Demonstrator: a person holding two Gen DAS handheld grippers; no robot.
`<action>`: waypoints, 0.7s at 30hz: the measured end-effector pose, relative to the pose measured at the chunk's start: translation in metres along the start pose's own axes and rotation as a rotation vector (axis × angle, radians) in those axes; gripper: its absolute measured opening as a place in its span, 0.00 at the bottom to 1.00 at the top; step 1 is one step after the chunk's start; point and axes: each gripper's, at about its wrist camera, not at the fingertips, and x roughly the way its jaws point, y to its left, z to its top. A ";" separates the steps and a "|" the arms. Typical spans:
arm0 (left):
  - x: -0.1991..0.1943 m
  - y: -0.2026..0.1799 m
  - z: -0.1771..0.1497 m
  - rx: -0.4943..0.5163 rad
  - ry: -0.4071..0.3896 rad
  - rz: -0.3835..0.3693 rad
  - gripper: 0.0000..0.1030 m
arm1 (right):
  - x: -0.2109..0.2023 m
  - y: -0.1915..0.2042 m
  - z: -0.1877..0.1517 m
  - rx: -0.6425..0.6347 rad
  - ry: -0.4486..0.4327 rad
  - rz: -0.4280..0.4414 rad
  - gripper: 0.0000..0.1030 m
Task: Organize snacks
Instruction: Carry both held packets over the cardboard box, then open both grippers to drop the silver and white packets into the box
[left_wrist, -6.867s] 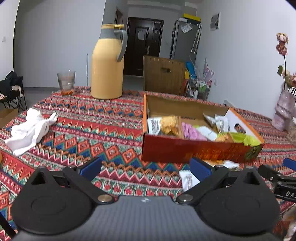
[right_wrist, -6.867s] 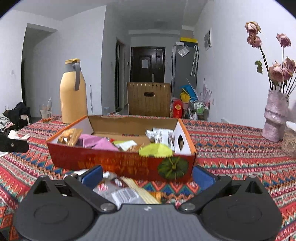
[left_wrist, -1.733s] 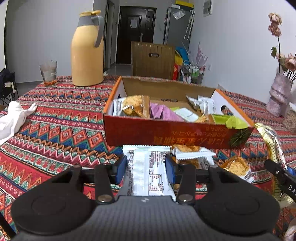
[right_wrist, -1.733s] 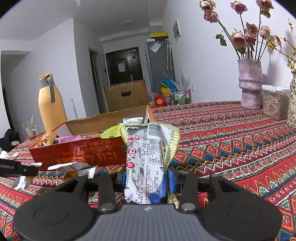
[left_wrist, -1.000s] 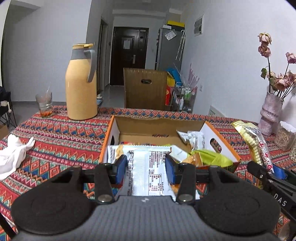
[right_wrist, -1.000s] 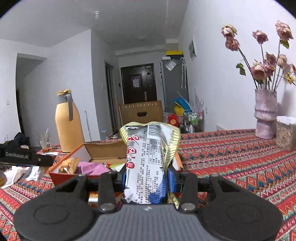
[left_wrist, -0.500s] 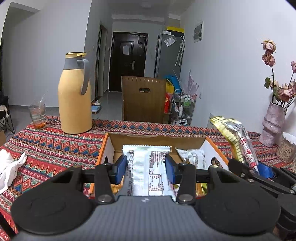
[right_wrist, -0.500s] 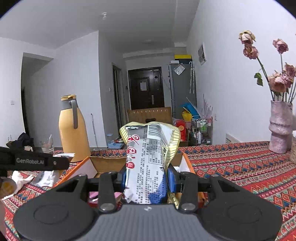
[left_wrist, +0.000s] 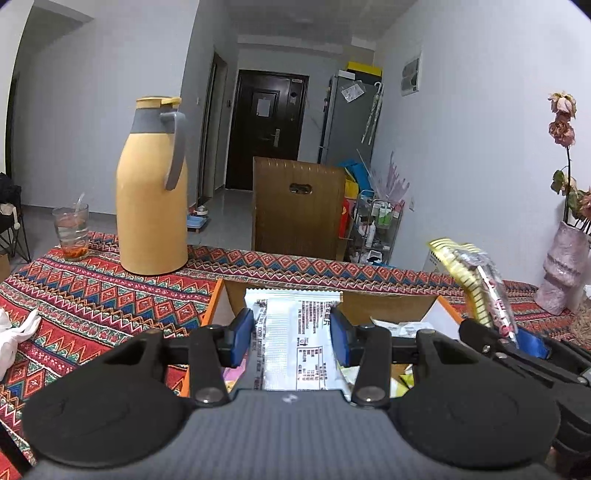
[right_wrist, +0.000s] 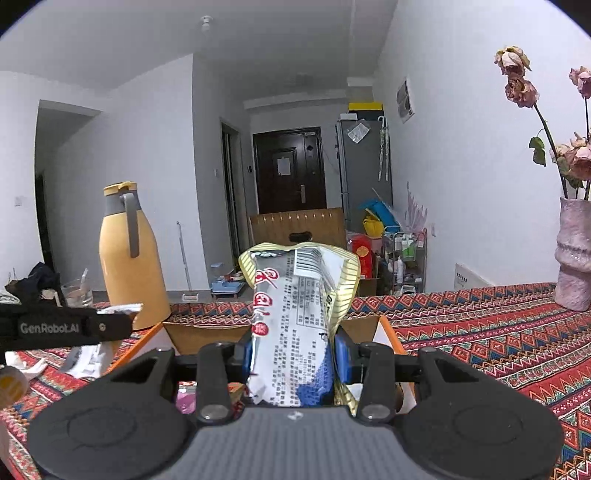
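My left gripper (left_wrist: 292, 338) is shut on a flat white snack packet (left_wrist: 295, 343) with black print, held above the open cardboard snack box (left_wrist: 391, 301). My right gripper (right_wrist: 293, 354) is shut on a silver snack pack with yellow edges (right_wrist: 295, 306), also above the box (right_wrist: 195, 336). The right gripper and its pack (left_wrist: 476, 284) show at the right of the left wrist view. The left gripper's arm (right_wrist: 62, 326) shows at the left of the right wrist view. Other snacks (left_wrist: 399, 328) lie in the box, mostly hidden.
A tall yellow thermos jug (left_wrist: 151, 195) and a drinking glass (left_wrist: 71, 232) stand at the back left of the patterned tablecloth (left_wrist: 92, 295). A white cloth (left_wrist: 14, 332) lies at the left. A pink vase with dried roses (right_wrist: 574, 254) stands at the right. A wooden chair (left_wrist: 299, 214) is behind the table.
Both grippers picked up their packets from in front of the box, then lifted and moved forward over it. In the last half second both rose slightly and advanced.
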 end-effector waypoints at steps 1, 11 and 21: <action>0.004 0.001 -0.001 -0.001 0.013 -0.004 0.44 | 0.002 0.000 -0.002 -0.002 -0.003 0.002 0.39; 0.022 0.000 -0.012 0.014 0.056 -0.003 0.44 | 0.025 -0.005 -0.015 0.014 0.064 0.019 0.39; 0.029 0.001 -0.019 0.013 0.086 -0.009 0.56 | 0.041 -0.003 -0.020 0.015 0.102 -0.003 0.51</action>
